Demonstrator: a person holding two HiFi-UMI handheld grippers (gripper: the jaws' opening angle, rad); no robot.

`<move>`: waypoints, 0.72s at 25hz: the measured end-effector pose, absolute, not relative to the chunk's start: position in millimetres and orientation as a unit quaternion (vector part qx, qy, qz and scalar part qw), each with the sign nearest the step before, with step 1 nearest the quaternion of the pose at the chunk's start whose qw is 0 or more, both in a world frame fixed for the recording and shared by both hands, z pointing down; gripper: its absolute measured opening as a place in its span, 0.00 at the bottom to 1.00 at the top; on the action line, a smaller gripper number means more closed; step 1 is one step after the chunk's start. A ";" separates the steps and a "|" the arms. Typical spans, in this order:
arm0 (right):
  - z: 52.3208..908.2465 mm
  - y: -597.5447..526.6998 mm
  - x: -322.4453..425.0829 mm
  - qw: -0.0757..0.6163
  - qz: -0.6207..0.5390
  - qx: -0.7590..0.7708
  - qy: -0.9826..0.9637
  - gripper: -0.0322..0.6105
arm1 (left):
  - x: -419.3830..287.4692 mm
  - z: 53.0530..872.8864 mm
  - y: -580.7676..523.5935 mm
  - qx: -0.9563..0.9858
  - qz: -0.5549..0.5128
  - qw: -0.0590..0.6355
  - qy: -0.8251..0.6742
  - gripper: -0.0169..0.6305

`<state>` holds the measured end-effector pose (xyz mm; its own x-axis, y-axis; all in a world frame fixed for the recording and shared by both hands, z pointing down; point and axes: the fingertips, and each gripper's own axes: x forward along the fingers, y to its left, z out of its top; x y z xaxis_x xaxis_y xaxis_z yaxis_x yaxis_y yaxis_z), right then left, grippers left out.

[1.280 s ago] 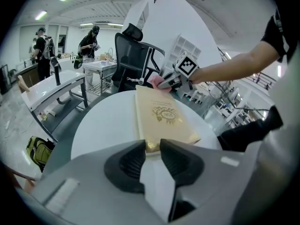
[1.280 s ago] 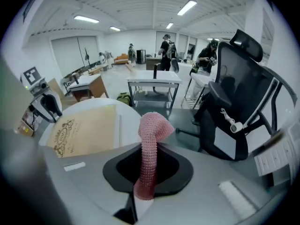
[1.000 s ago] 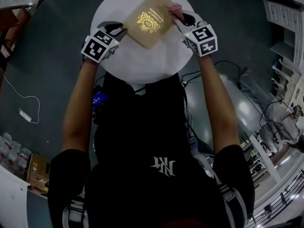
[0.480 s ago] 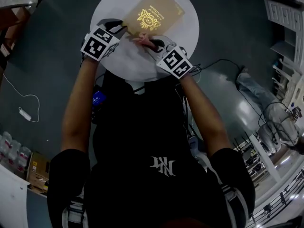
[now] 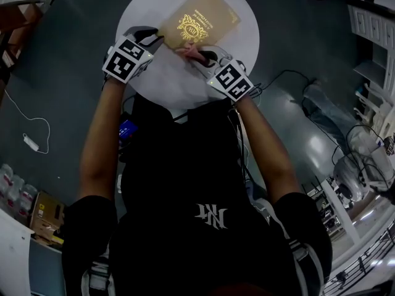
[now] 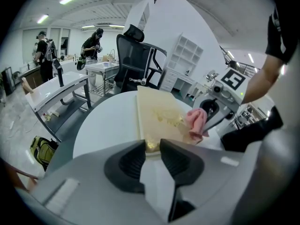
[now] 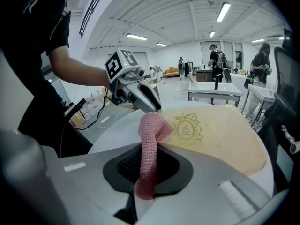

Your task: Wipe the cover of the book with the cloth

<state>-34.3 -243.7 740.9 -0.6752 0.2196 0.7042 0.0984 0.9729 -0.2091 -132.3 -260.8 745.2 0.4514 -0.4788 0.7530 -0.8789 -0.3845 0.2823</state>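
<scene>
The tan hardcover book with a gold emblem (image 5: 199,18) lies toward the far edge of the round white table (image 5: 162,86). The left gripper (image 5: 152,40) is closed on the book's near corner. The right gripper (image 5: 203,57) is clamped on the pink knitted cloth (image 7: 152,125), which touches the cover's near edge. Wiping looks under way, with most of the cover apparently left.

Dim, underexposed head view; 2 gripper views bright under ceiling strip lights (image 7: 224,11), fisheye-bent, corners vignetted black.
</scene>
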 end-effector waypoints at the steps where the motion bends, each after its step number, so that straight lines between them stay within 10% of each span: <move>1: 741.7 -247.4 -34.3 0.394 0.076 -0.086 -0.912 0.10 | -133.7 746.0 -259.9 0.779 0.292 0.344 -0.436 0.18; 18: 738.6 -364.3 -13.1 0.397 0.043 -0.026 -0.916 0.10 | -142.4 743.4 -250.8 0.765 0.316 0.345 -0.442 0.18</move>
